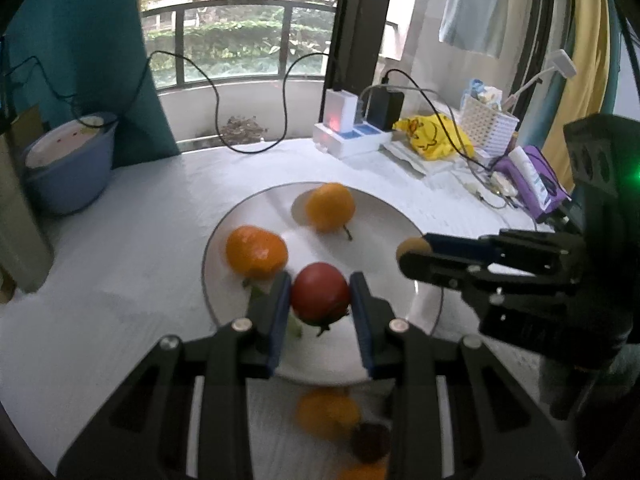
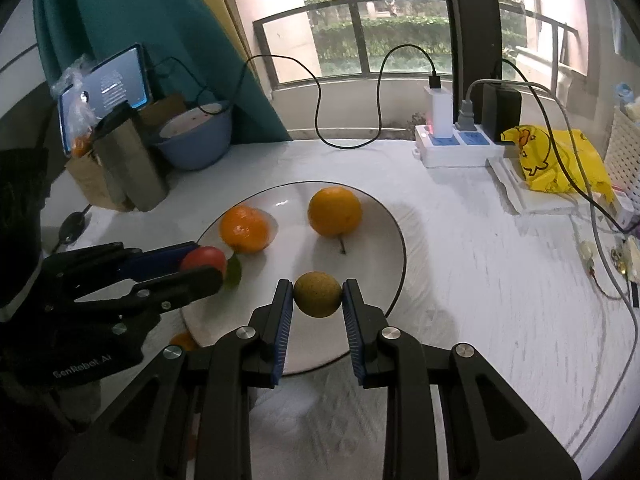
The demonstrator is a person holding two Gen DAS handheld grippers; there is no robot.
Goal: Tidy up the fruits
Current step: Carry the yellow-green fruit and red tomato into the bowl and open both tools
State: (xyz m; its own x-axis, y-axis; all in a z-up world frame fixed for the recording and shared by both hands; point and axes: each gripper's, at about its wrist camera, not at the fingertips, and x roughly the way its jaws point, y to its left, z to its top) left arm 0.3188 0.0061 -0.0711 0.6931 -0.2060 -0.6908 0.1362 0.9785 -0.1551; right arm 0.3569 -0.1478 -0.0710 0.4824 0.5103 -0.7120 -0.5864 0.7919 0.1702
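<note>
A white plate (image 1: 384,216) (image 2: 376,224) on the white table holds two oranges (image 1: 256,251) (image 1: 330,207), which also show in the right wrist view (image 2: 244,228) (image 2: 334,211). My left gripper (image 1: 320,298) is shut on a red tomato (image 1: 319,294) over the plate's near edge; the tomato also shows in the right wrist view (image 2: 204,260). My right gripper (image 2: 317,295) is shut on a yellow-brown round fruit (image 2: 318,294) above the plate; that fruit shows at its fingertips in the left wrist view (image 1: 412,248).
A blue basin (image 1: 68,168) (image 2: 196,140) stands at the back left. A power strip with chargers (image 1: 352,132) (image 2: 456,140), a yellow bag (image 1: 436,136) (image 2: 560,160) and cables lie at the back right. More fruit (image 1: 328,408) lies blurred under my left gripper. A phone (image 2: 104,88) stands far left.
</note>
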